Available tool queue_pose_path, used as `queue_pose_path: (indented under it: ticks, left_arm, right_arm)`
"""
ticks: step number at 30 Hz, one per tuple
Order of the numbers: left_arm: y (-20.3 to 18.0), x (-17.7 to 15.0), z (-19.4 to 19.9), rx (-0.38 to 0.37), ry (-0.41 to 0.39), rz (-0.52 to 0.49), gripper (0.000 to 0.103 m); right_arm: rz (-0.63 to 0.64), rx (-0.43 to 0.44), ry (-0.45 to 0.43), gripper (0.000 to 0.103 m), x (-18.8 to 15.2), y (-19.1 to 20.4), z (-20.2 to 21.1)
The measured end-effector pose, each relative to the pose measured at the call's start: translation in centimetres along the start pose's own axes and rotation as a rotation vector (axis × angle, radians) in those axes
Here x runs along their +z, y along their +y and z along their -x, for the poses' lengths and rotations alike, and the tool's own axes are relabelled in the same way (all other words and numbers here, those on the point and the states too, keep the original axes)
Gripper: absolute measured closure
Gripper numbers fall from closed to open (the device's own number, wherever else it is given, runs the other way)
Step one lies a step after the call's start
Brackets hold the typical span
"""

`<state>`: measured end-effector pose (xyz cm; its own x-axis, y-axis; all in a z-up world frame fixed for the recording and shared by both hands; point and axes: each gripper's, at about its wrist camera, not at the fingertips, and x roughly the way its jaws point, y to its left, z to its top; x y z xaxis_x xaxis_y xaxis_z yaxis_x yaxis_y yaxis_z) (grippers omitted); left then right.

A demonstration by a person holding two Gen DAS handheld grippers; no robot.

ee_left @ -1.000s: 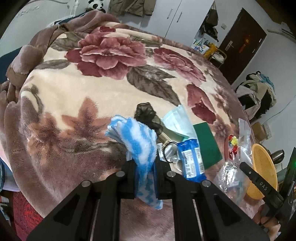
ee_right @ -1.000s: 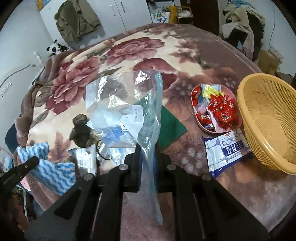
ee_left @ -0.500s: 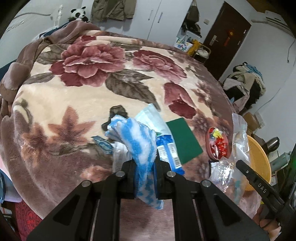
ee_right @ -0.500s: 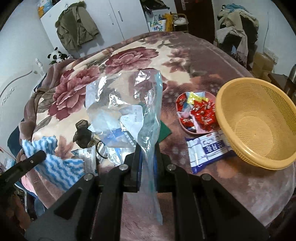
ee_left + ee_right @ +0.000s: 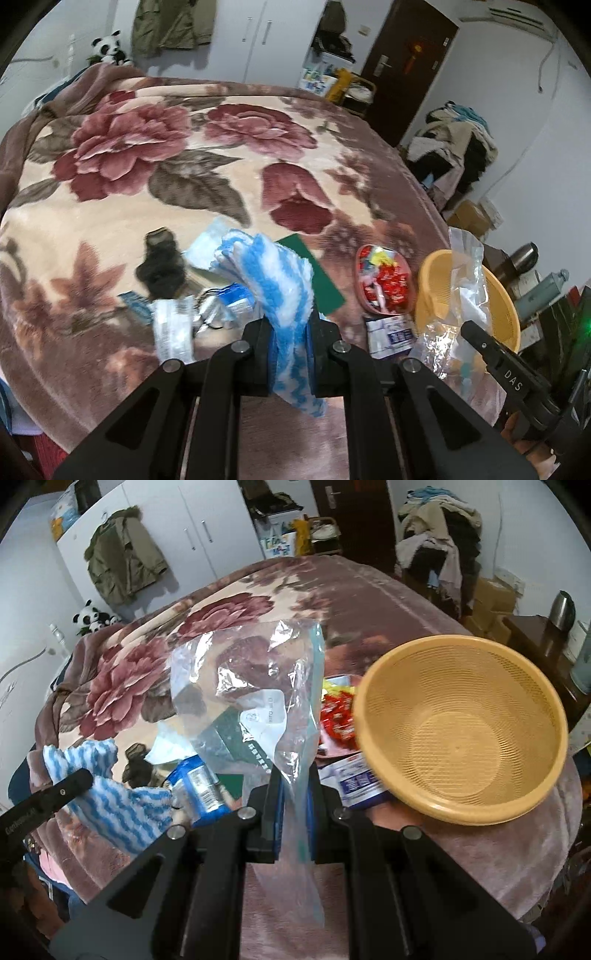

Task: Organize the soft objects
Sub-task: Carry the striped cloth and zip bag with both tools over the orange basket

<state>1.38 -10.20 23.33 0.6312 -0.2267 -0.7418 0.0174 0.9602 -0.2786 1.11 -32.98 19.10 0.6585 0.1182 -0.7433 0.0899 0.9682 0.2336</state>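
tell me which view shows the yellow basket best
The right wrist view: the yellow basket fills its right side, with the whole rim and mesh bottom visible. In the left wrist view only part of it shows, behind the clear plastic bag.

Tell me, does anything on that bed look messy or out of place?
Yes. Small packets and a dark bundle lie scattered on the floral blanket, while the yellow basket sits empty. The striped cloth and plastic bag are held in grippers.
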Motion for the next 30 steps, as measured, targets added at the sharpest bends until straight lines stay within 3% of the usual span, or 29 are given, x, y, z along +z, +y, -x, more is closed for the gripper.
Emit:
queue_pose_path:
  ticks: [11,30]
  left_arm:
    - [-7.0,1.6,-1.5,-0.066,0.008,-0.087,0.092]
    - [-23.9,3.5,-6.3,-0.209,0.048,-0.258,0.092]
  right_arm:
    - [-0.057,-0.051,-0.043,0.093,1.8,-4.4,1.1]
    - [-0.147,-0.141,-0.097,0.093,5.1,-13.3,2.6]
